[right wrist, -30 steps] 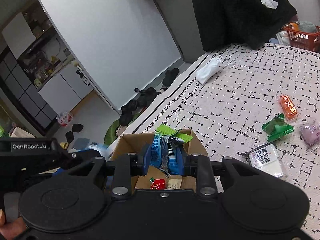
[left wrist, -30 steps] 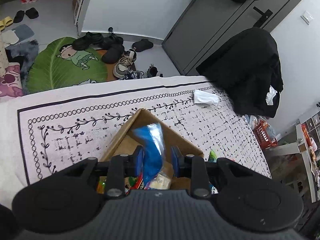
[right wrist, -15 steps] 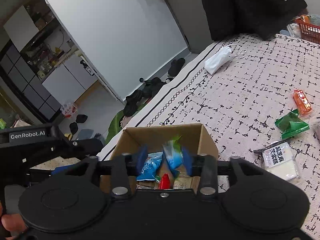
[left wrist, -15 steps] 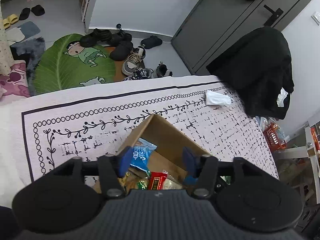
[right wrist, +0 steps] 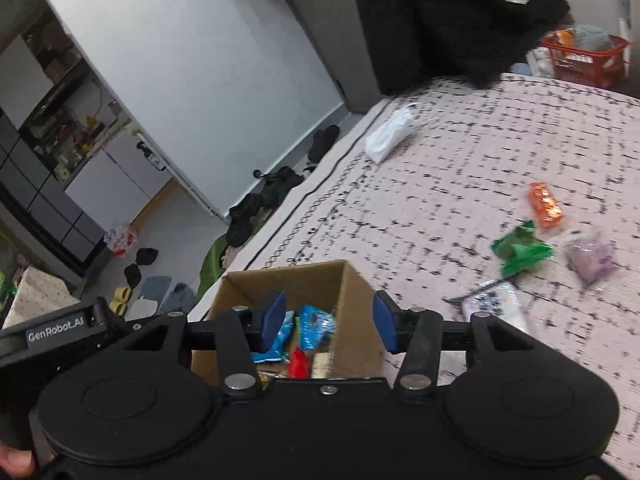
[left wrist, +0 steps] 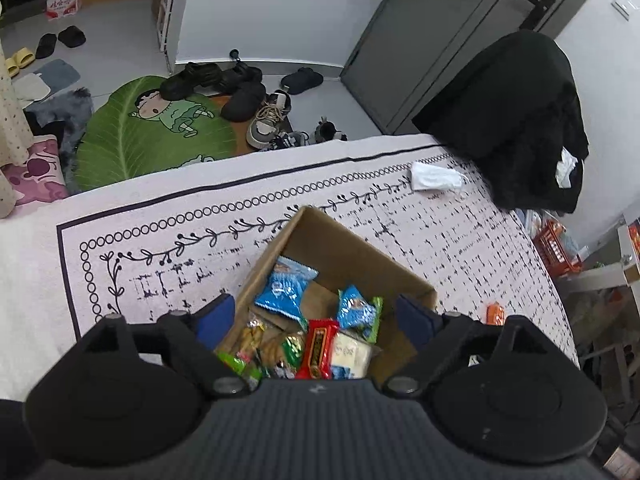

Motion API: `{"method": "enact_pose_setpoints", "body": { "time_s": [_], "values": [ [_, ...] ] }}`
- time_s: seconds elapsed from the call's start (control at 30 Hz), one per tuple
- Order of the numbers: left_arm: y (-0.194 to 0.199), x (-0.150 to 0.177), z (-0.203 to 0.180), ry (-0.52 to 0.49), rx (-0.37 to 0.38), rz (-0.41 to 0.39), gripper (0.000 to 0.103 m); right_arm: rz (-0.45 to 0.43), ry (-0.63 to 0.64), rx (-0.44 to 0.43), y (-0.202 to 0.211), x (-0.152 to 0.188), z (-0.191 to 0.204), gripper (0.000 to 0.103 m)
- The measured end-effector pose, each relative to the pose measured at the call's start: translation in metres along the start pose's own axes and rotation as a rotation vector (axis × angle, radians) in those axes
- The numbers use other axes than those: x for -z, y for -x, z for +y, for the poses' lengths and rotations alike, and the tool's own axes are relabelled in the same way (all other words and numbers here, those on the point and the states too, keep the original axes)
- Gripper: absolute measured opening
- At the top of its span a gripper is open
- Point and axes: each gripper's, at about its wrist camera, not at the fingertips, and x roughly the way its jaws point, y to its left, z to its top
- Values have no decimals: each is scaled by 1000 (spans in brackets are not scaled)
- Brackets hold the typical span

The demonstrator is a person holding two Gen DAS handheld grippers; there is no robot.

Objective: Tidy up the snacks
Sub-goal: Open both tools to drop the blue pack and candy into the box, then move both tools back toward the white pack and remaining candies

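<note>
An open cardboard box point(left wrist: 344, 248) stands on the patterned tablecloth and holds several snack packets. Among them are a blue packet point(left wrist: 286, 288), a blue-and-green packet point(left wrist: 358, 312) and a red bar point(left wrist: 318, 348). My left gripper point(left wrist: 316, 316) hovers over the box, its jaws opening wide with nothing between the pads. My right gripper point(right wrist: 330, 322) is over the same box point(right wrist: 304, 284), jaws also opening and gripping nothing; blue packets point(right wrist: 316, 326) lie below. Loose on the cloth to the right are an orange snack point(right wrist: 544, 206), a green one point(right wrist: 522, 250), a purple one point(right wrist: 590, 258) and a white packet point(right wrist: 496, 304).
A white face mask point(left wrist: 436, 176) lies near the table's far edge. A black coat point(left wrist: 516, 120) hangs at the far right corner, with a red basket point(right wrist: 580, 60) behind it. Shoes and a green leaf mat point(left wrist: 152, 136) are on the floor beyond the table.
Both grippers let go of the packets they were shut on, and these now lie in the box. Both pairs of jaws have spread. The right gripper has shifted a little.
</note>
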Motion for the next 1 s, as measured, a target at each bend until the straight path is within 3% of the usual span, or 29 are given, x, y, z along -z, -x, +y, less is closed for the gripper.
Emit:
{"method": "enact_pose_setpoints", "body": {
  "time_s": [0.13,0.2,0.4,0.7,1.0],
  "values": [
    [7,6,-10,-27,-8,-31,98,2,-23,21,11,-1,-14,52],
    [10,9,-16,-39,-3,-41,103,-6,-34,30,20,-2,-22,58],
    [16,19,-38,-70,21,-67,103,-55,-91,66,50,-6,-58,72],
    [16,36,-82,-134,62,-45,103,-101,-203,122,77,-8,-112,72],
    [5,60,-121,-182,63,-3,103,-103,-258,98,86,-11,-145,72]
  ]
}}
